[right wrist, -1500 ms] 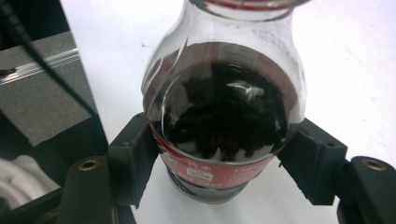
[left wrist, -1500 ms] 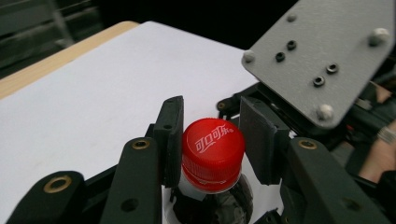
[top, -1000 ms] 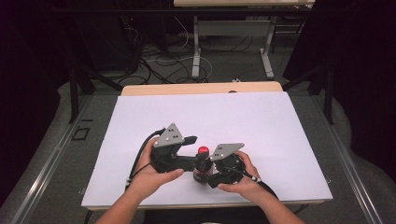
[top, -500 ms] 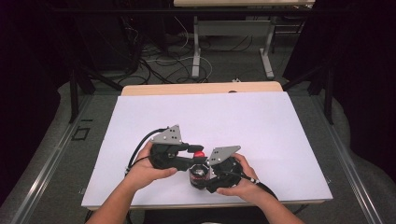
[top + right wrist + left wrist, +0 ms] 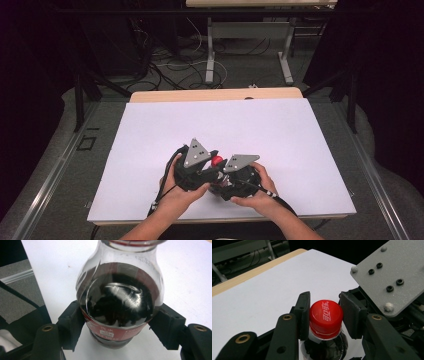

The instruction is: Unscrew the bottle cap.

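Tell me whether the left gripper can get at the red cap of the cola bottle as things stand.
Yes, it seems so: the left gripper has just closed, its pads flanking the red cap, apparently pressing it. Nothing lies between. The right gripper clamps the bottle lower down, clear of the cap.

Your right gripper has both pads clamped on the cola bottle body, one each side. Dark liquid inside, red label low, white table underneath.

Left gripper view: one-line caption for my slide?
Left gripper shut on the red cap of a cola bottle above the white table.
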The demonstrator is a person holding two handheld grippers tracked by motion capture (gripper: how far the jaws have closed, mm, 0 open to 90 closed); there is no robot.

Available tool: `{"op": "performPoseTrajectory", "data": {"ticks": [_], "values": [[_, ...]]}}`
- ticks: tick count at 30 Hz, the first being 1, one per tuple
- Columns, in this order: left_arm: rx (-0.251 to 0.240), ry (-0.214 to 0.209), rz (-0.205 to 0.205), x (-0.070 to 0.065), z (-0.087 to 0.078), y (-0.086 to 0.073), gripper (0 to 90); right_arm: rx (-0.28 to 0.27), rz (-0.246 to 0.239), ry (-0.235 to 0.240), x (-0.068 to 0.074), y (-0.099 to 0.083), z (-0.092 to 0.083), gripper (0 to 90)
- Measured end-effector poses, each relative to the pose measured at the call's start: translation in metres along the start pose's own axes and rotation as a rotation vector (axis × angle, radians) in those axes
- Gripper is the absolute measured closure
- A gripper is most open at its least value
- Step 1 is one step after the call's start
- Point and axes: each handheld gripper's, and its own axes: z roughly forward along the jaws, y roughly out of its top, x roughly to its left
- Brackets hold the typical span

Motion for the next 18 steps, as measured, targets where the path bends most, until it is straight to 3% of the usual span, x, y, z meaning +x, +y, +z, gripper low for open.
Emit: {"op": "performPoseTrajectory", "data": {"ticks": [4,6,9,10,14,18], "values": [[0.004,-0.026,-0.011,0.003,0.002,0.002,60.3,0.002,0.013,0.001,-0.002,-0.001,-0.001,31.3],[-0.012,-0.041,-0.020,0.005,0.000,0.002,51.1,0.000,0.015,0.011,-0.003,-0.001,-0.001,31.3],[-0.014,-0.061,-0.002,0.010,-0.009,0.004,41.1,0.000,0.018,0.017,-0.002,-0.001,-0.002,31.2],[-0.007,-0.075,0.001,0.012,-0.013,0.004,39.4,-0.001,-0.005,0.020,-0.004,0.000,-0.002,31.2],[-0.022,-0.187,0.019,0.027,-0.024,0.005,38.5,-0.006,-0.003,0.049,-0.003,0.000,-0.003,31.2],[0.003,-0.255,0.064,0.037,-0.026,0.006,43.3,-0.017,-0.014,0.077,-0.002,0.001,-0.005,31.2]]}}
